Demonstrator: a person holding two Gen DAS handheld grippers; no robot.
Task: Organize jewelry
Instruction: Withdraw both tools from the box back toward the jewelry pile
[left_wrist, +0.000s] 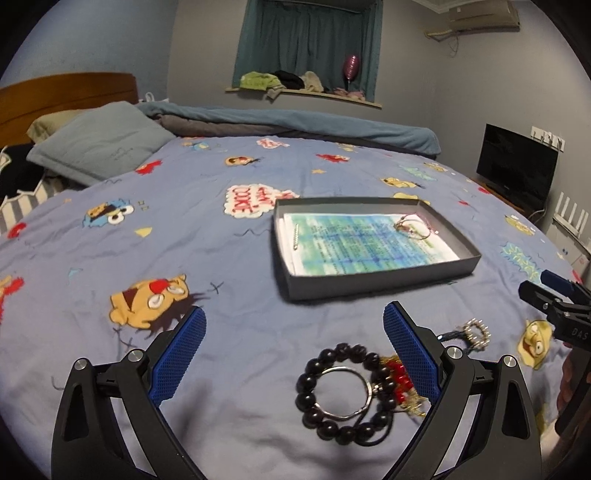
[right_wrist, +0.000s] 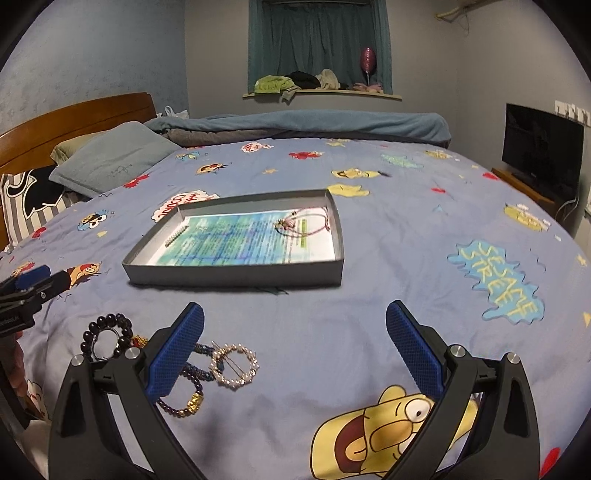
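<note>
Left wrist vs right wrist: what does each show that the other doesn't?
Only the left wrist view: the red and gold beaded piece clearly, beside the black bead bracelet, and the right gripper at the frame's edge.

Only the right wrist view: the dark bead bracelet with a gold clasp in full, and the left gripper.

Both: the grey tray with a pink cord bracelet already inside, the pearl ring brooch, the silver ring, and open fingers holding nothing.
</note>
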